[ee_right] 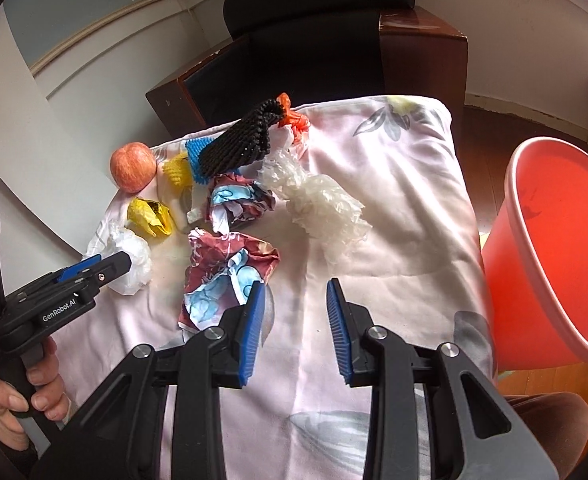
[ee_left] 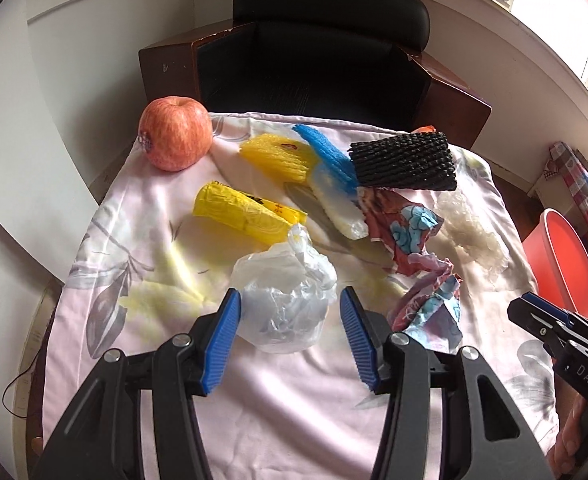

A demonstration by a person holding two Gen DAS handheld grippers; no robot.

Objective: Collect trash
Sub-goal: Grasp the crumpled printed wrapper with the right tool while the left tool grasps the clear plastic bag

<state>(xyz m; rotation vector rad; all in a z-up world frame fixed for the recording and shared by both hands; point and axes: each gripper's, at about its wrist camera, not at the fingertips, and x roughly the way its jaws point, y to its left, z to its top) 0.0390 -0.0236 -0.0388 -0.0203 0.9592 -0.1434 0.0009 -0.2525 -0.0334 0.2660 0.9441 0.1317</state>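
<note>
left gripper [ee_left: 290, 320] wide open around the crumpled clear bag [ee_left: 284, 300], not pinching yet; it's light and squishy, so grab mid-bunch; right gripper [ee_right: 295, 320] part open, empty

apple [ee_left: 174, 133] red-orange | foam net [ee_left: 403, 160] black | bucket [ee_right: 553, 248] red | cloth [ee_right: 393, 184] pale pink, grey-leaf print

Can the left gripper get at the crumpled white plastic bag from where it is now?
Probably yes: the left gripper is open, the white plastic bag already sits between its jaws, and nothing lies in between.
</note>
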